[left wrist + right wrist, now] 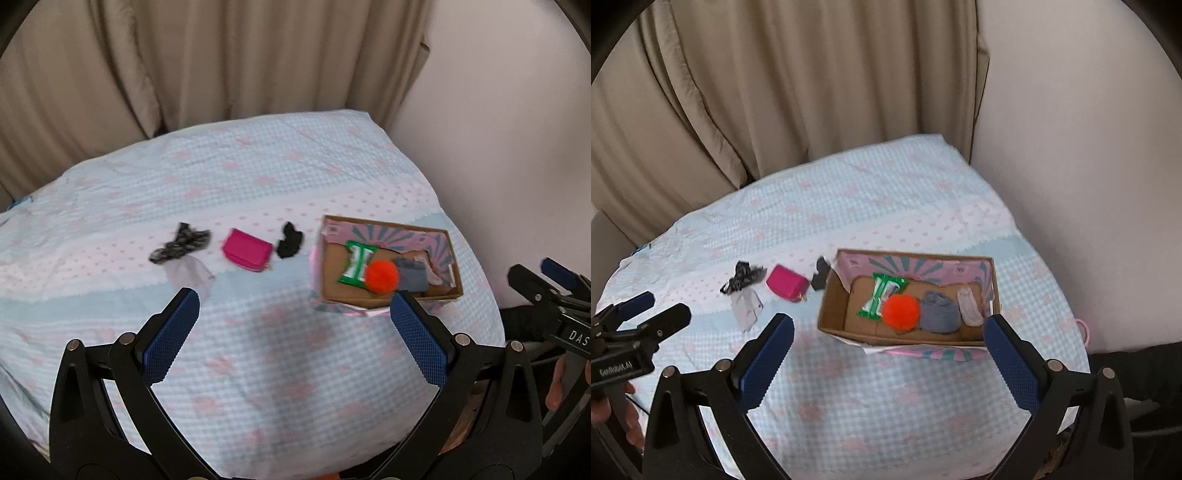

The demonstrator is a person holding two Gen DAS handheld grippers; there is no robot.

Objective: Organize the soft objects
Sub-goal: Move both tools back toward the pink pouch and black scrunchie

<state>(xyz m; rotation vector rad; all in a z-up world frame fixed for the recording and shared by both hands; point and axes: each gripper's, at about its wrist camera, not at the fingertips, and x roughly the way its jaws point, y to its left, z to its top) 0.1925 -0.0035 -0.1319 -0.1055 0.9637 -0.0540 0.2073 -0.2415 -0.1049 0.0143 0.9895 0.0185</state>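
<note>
A cardboard box (454,266) (831,306) sits on the bed at the right. In it lie a green packet (356,264) (882,295), an orange pom-pom (382,277) (900,312), a grey cloth (412,277) (938,312) and a pale sock (969,306). Left of the box lie a black cloth (290,240) (820,277), a pink pouch (246,250) (786,282), a black-and-white patterned cloth (181,242) (742,277) and a pale grey cloth (192,275) (746,308). My left gripper (295,306) is open and empty above the bed. My right gripper (890,328) is open and empty, near the box's front.
The bed (258,177) (886,206) has a light blue and pink checked cover. Beige curtains (184,55) (775,74) hang behind it and a plain wall (498,110) (1089,147) stands on the right. The bed's edge drops off at the front.
</note>
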